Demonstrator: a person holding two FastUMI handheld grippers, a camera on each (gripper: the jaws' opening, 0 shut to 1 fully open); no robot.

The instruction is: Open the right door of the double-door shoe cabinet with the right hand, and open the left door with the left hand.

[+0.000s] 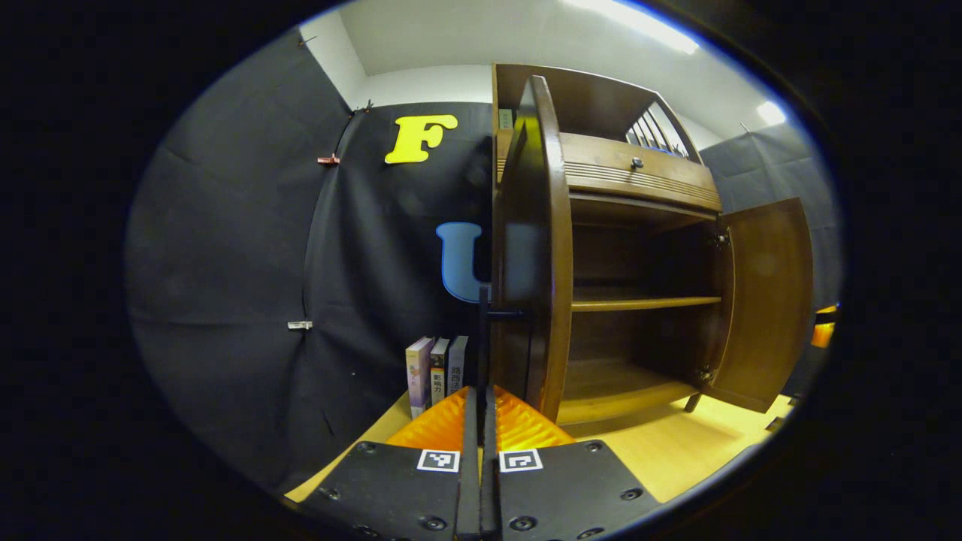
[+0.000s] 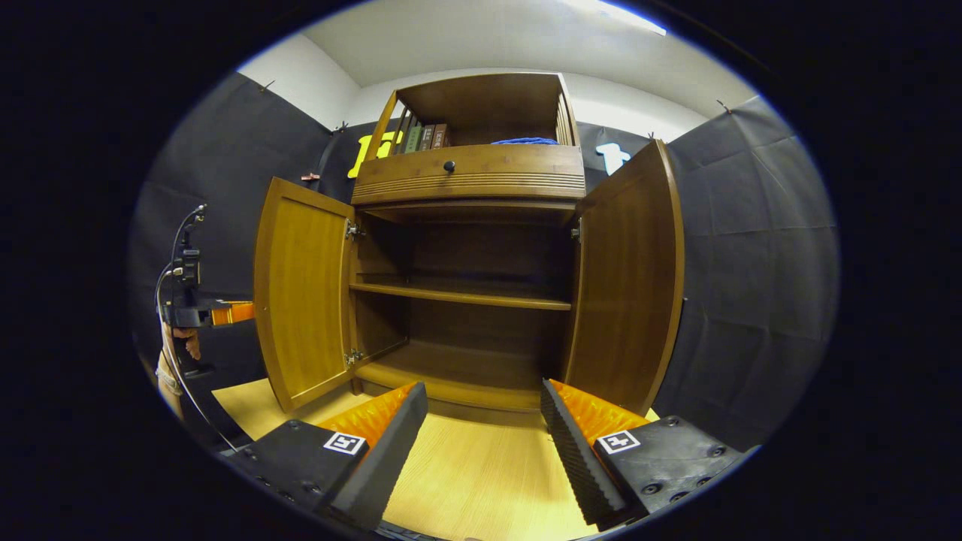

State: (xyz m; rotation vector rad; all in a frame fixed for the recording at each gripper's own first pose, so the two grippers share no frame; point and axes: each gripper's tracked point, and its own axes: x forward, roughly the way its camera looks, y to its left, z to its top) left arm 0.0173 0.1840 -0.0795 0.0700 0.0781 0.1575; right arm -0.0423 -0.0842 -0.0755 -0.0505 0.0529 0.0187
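On the pale wooden floor stands the shoe cabinet, and both of its doors are swung open. As for writing, three books stand upright on the floor against the black cloth, just left of the cabinet in the left gripper view; their spines carry print, but it is too small and blurred to make out. More books sit in the open top compartment, their lettering also unreadable, beside a blue cloth. Square black-and-white markers are fixed on the gripper bodies. A drawer with a small dark knob runs across the cabinet under the top compartment.

The left gripper has its fingers closed tight together, with no gap visible between the pads. It points at the outer edge of the left door, which is seen edge-on just ahead; a thin dark handle juts from that edge above the fingertips, and I cannot tell whether the fingers pinch it. The right door hangs open well beyond.

The right gripper is spread wide and holds nothing. It faces the open cabinet interior with its single shelf, apart from both doors; the right door stands just beyond its right finger.
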